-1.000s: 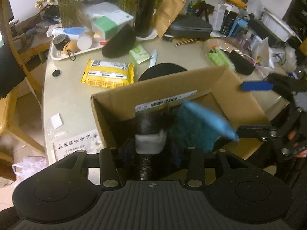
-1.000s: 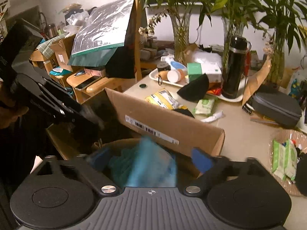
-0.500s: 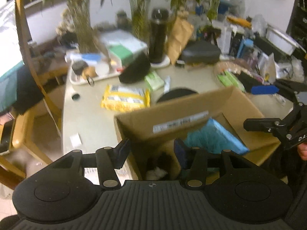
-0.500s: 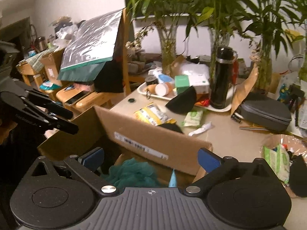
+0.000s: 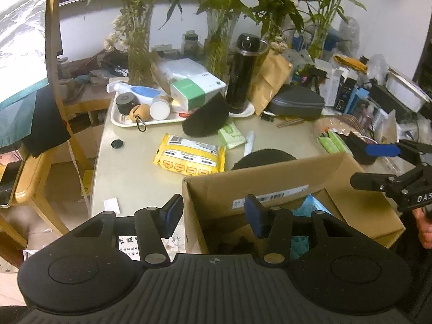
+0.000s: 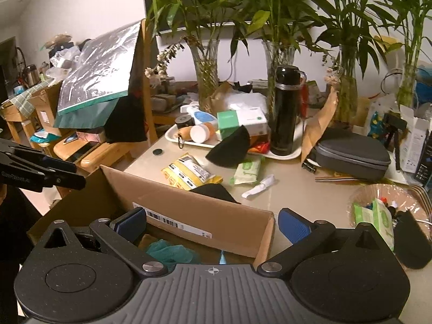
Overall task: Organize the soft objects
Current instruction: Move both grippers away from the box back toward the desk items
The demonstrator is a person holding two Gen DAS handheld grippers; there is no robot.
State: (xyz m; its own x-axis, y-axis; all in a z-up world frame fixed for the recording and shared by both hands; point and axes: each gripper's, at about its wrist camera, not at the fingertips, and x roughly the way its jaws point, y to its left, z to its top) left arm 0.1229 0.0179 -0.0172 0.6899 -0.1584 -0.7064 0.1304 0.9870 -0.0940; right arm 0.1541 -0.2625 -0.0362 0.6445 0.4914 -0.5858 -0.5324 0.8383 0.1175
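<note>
Two grippers sit over one cardboard box (image 5: 318, 186), both empty. Left gripper (image 5: 213, 213) has jaws parted with nothing between the pads; they straddle the box's near-left corner, one pad outside the wall, one inside. Right gripper (image 6: 213, 225) stands wide open across the box's right end, also clear of any object. Judgement: both are between picks, jaws pre-opened for whatever goes in next.

Soft items already in the box: a teal fluffy piece (image 6: 168, 251) with a light-blue cloth (image 5: 314, 205) beside it, plus something dark in the left half. Box sits at the table (image 5: 129, 172) edge nearest the person, probably so drops are short.

Beyond the box, likely next candidates: a flat black piece (image 6: 216, 190) just behind the far wall, a black curved cap-like item (image 5: 208, 118) leaning on the white tray (image 5: 118, 120). Yellow packet (image 5: 189, 156) and green wipes pack (image 5: 230, 135) lie between them; unclear whether they count.

Hidden: gripper bodies block the box floor, so the dark item can't be identified. Flat black piece is half cut off by the box wall. Clutter at the table's far right is too jumbled to sort.
</note>
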